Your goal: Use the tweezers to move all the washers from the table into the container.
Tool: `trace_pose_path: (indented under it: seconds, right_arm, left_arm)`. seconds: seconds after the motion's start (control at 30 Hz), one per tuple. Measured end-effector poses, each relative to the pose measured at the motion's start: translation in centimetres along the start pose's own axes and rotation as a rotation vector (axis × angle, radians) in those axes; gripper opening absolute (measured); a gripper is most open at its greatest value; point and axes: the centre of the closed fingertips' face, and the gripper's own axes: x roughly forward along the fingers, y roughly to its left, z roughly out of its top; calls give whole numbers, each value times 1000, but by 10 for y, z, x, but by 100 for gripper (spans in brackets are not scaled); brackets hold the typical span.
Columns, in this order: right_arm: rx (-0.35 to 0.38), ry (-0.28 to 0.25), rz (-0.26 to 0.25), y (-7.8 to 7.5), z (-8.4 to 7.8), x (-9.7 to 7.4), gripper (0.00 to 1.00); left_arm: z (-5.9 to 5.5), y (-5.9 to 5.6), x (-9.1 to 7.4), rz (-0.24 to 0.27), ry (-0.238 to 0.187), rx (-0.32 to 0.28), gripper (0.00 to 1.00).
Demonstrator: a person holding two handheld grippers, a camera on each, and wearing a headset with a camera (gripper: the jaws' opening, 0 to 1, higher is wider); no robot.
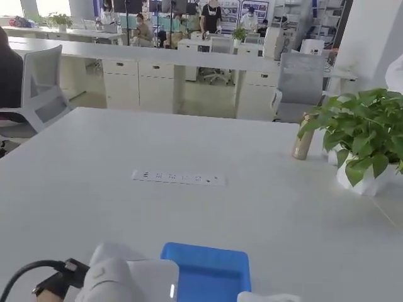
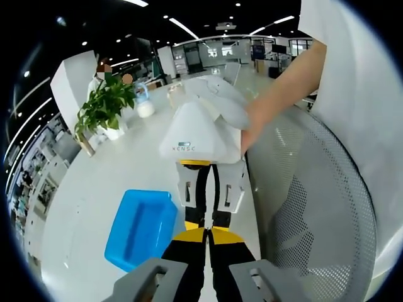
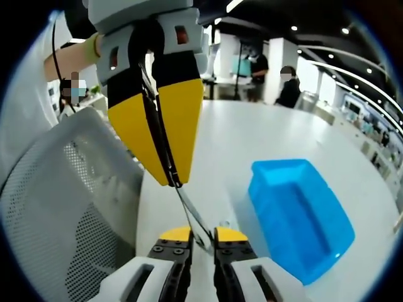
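Note:
The thin metal tweezers [image 3: 189, 211] run between the two grippers, which face each other tip to tip. In the right gripper view, my left gripper [image 3: 171, 182] comes down from the top, its big yellow jaws shut on the tweezers' upper end. My right gripper [image 3: 203, 238] grips the lower end. In the left gripper view, my left gripper [image 2: 206, 231] meets the right gripper [image 2: 204, 221], held by a hand. The blue container [image 1: 208, 270] sits on the white table [image 1: 189, 214] at the near edge, beside the grippers [image 2: 141, 233] [image 3: 299, 214].
A potted plant [image 1: 365, 138] and a brown bottle [image 1: 303, 141] stand at the table's right. A power strip [image 1: 178, 178] is set into the middle. A grey mesh chair [image 2: 315, 207] is close beside the grippers. People work at desks beyond.

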Motion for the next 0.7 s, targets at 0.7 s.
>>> trace_pose_path:
  seconds: [0.7]
  right_arm:
    - [37, -10, 89, -1, 7, -5, 12]
  left_arm:
    - [-1, 11, 8, -35, 0, -116, 0]
